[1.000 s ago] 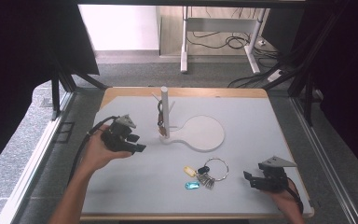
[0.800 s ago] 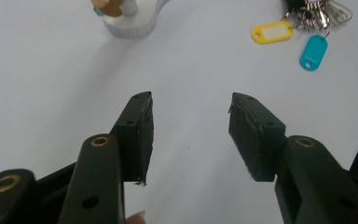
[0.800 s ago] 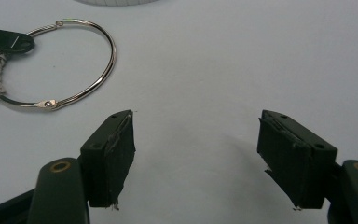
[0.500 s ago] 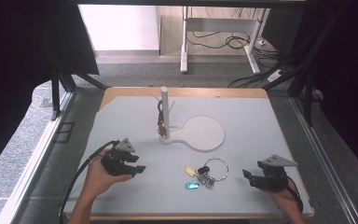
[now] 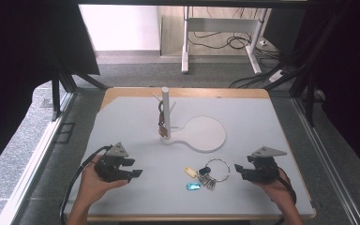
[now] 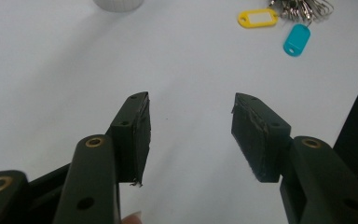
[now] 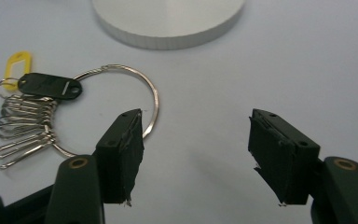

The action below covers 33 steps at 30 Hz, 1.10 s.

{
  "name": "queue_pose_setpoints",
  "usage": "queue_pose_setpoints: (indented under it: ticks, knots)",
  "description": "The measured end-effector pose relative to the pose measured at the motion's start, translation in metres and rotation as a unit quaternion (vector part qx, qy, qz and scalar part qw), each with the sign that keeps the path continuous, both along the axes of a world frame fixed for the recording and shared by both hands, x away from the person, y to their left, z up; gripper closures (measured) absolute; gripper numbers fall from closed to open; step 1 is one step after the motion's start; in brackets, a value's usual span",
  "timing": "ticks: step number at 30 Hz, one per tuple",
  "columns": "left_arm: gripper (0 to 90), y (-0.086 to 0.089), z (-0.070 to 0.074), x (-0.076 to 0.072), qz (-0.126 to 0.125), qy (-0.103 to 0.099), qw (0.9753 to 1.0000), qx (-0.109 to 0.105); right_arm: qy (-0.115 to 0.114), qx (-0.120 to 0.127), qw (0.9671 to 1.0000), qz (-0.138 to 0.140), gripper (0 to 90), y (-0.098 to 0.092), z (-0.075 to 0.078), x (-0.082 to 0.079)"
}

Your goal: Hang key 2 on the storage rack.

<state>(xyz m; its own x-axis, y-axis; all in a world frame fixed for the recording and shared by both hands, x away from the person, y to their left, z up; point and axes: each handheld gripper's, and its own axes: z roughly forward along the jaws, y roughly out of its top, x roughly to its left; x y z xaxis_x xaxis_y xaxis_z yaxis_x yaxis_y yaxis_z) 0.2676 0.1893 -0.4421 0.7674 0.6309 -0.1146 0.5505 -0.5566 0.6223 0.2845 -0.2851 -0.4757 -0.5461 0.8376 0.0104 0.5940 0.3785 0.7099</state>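
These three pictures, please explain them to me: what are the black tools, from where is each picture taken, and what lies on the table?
A person sits at a grey table and holds a hand-operated gripper in each hand; there is no robot arm. The high view looks down from above: the left gripper is at the lower left, the right gripper at the lower right. The other two pictures come from small cameras riding on each gripper, looking along its two black jaws. Both grippers are open and hold nothing.

On the table lies a key ring with metal keys and yellow, blue and black tags, close to the right gripper. Behind it stands a white stand with an upright post on a round base; something small and brown hangs from it.
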Motion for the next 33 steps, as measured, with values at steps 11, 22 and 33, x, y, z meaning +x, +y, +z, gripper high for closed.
queue_pose_setpoints:
  ticks: [11, 22, 33]
  knots:
    - [47.6, -0.009, -0.009, -0.002, -0.004, 0.004, 1.0000, 0.008, 0.039, -0.055, 0.9949, 0.076, 43.4, 0.030, 0.021, 0.034]
    - [46.8, -0.008, -0.011, -0.005, -0.011, 0.008, 0.9999, 0.007, 0.107, -0.094, 0.9861, 0.085, 47.0, 0.040, 0.005, 0.058]
    - [46.3, -0.008, -0.010, -0.007, -0.016, 0.013, 0.9998, -0.004, 0.152, -0.105, 0.9782, 0.095, 58.3, 0.050, -0.004, 0.071]
